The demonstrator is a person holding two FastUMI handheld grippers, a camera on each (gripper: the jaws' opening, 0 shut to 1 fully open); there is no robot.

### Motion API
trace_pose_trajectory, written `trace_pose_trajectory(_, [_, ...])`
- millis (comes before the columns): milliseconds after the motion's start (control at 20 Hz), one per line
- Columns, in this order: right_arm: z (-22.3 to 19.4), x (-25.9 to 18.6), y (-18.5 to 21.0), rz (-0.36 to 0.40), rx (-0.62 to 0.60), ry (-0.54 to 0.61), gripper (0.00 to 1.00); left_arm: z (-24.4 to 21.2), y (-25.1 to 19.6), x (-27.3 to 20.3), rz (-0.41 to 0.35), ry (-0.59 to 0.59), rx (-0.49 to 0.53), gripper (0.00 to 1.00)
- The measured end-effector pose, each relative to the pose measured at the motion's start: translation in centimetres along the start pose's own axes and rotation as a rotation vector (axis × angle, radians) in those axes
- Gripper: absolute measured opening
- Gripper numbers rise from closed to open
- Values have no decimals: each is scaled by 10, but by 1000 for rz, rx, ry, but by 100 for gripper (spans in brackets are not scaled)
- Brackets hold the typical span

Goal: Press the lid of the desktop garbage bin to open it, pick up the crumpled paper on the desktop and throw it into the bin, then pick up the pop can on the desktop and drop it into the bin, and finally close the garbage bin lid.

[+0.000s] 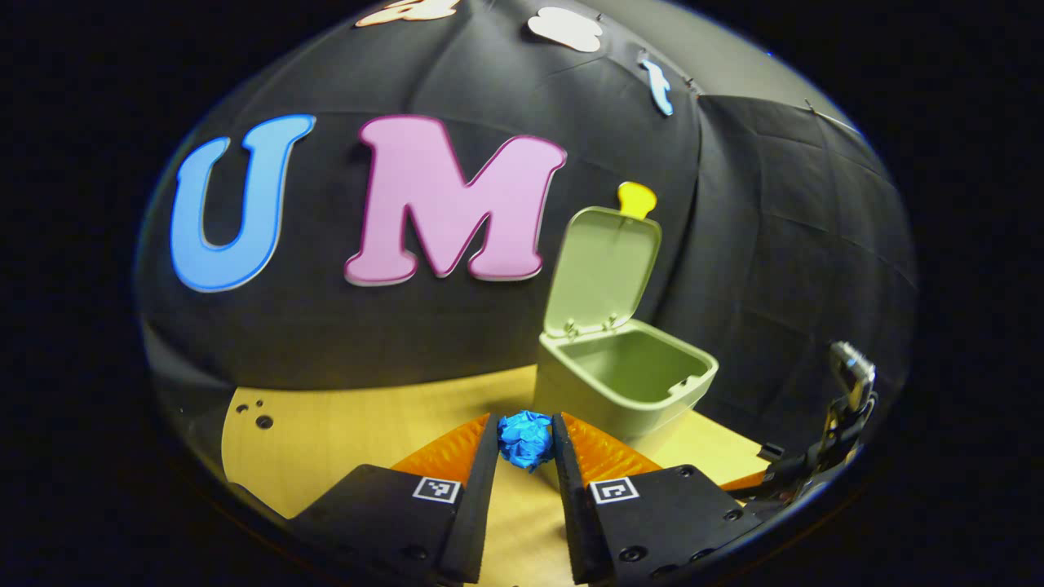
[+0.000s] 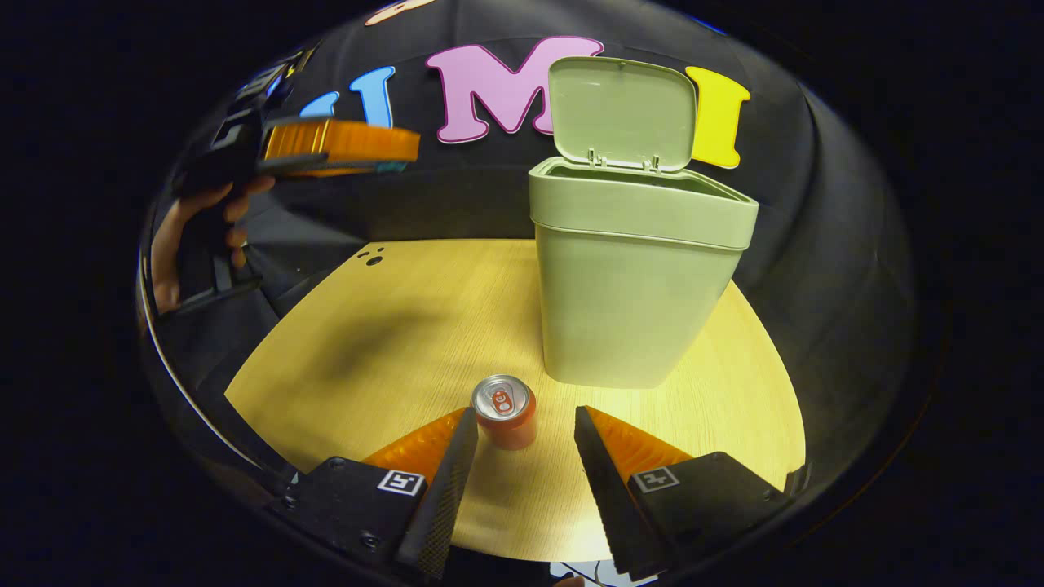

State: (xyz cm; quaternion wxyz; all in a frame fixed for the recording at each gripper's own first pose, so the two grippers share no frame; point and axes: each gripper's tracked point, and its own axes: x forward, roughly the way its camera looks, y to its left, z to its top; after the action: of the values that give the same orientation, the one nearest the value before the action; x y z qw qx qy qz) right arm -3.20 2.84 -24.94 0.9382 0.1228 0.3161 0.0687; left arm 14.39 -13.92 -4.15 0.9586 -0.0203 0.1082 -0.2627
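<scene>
The pale green plastic garbage bin [image 2: 640, 285] stands on the light wooden tabletop [image 2: 391, 326] with its hinged lid [image 2: 624, 114] swung upright, so the opening step looks done. In the left gripper view, the left gripper [image 1: 527, 444] is clamped on the crumpled blue paper ball [image 1: 526, 438], which sits at lower centre of the frame, pinched between both fingertips and lifted clear of the tabletop, just short of the bin's open mouth at centre right. The paper has not yet been dropped; judging from this, the task is partway through its second step.

In the right gripper view, the right gripper [image 2: 522, 432] stands open at the bottom of the frame, its fingers on either side of the small red pop can with a silver top [image 2: 506, 412], which stands upright on the tabletop in front of the bin. Neither finger appears to touch it. The can and the lid closing are left to do.

At the upper left of the right gripper view the left gripper shows side-on, held by a hand [image 2: 192, 236]; the paper there is hidden. The inside of the bin looks bare in the left gripper view, though its bottom is hard to make out.
</scene>
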Motion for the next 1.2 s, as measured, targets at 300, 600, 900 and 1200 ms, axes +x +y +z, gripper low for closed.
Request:
trace_pose_trajectory(300, [3,-2,-5,-15,12,-17,77,44,-49,45,-158,-89,99,43])
trace_pose_trajectory(600, [2,-4,-9,-28,24,-19,77,27,-82,102,-261,-8,87,45])
trace_pose_trajectory(900, [1,-7,-16,-40,37,-23,77,-12,-87,137,-244,120,59,43])
trace_pose_trajectory(1200, [1,-5,-19,-26,49,-30,77,-22,-84,141,-217,140,96,61])
